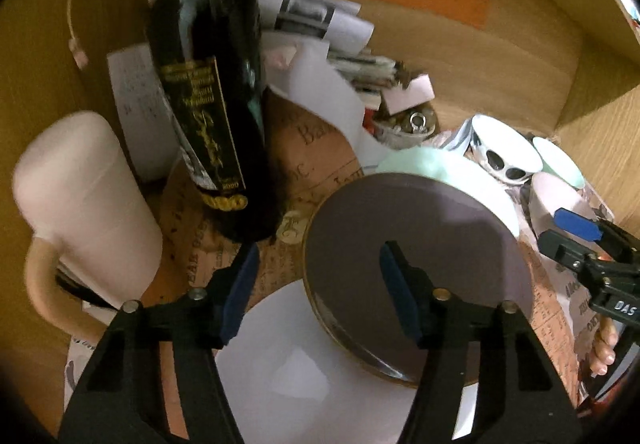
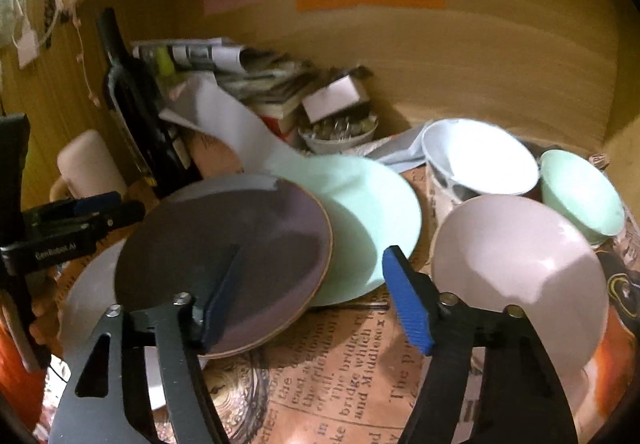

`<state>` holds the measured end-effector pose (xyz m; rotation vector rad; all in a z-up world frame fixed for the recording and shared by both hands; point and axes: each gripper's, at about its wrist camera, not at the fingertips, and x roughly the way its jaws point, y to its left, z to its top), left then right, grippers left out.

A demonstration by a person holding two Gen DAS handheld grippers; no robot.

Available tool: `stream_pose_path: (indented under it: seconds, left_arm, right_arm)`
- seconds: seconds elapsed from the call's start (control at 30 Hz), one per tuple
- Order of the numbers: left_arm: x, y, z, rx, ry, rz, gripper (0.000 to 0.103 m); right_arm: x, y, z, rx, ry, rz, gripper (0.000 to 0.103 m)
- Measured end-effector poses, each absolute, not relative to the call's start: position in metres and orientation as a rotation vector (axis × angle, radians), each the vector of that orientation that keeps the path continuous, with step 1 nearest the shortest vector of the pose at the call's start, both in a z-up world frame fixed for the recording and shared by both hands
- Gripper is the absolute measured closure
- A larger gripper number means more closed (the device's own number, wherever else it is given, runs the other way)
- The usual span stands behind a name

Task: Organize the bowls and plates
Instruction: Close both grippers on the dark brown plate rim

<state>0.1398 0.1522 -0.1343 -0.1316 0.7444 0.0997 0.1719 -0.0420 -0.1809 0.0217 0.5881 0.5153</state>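
Note:
A dark purple plate (image 1: 420,244) lies tilted, its near edge on a white plate (image 1: 300,372) and its far edge on a mint plate (image 1: 424,163). My left gripper (image 1: 320,296) is open astride the purple plate's left rim, with one finger over the plate and one off it. My right gripper (image 2: 316,300) is open too, its left finger above the purple plate (image 2: 224,236) and its right finger by the mint plate (image 2: 368,211). A pink bowl (image 2: 520,264), a white bowl (image 2: 480,159) and a mint bowl (image 2: 580,191) stand to the right. Neither gripper holds anything.
A dark wine bottle (image 1: 208,83) and a white mug (image 1: 80,203) stand at the left. Papers, books and a small dish of clips (image 2: 340,131) fill the back. Wooden walls (image 2: 480,63) close in the back and sides. A newspaper-print mat (image 2: 340,384) covers the surface.

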Motion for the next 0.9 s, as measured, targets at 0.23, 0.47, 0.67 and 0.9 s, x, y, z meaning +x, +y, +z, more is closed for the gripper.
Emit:
stream_pose_path:
  seconds: [0.23,0.47,0.67,0.9]
  left_arm:
    - [0.156,0.164,-0.151,-0.182,0.844,0.028,0.065]
    - [0.162,0.167,-0.159,-0.198,0.888,-0.027,0.075]
    - [0.164,0.165,-0.161,-0.200,0.906,-0.049,0.076]
    - [0.164,0.161,-0.160,-0.161,0.897,-0.043,0.076]
  right_arm:
    - [0.192,-0.030,-0.194,0.019,0.672,0.507,0.058]
    - [0.204,-0.026,-0.203,0.051,0.739,0.506,0.063]
    - [0.208,-0.018,-0.209,0.052,0.778,0.550,0.071]
    - [0.210,-0.022,-0.210,0.111,0.788,0.553,0.071]
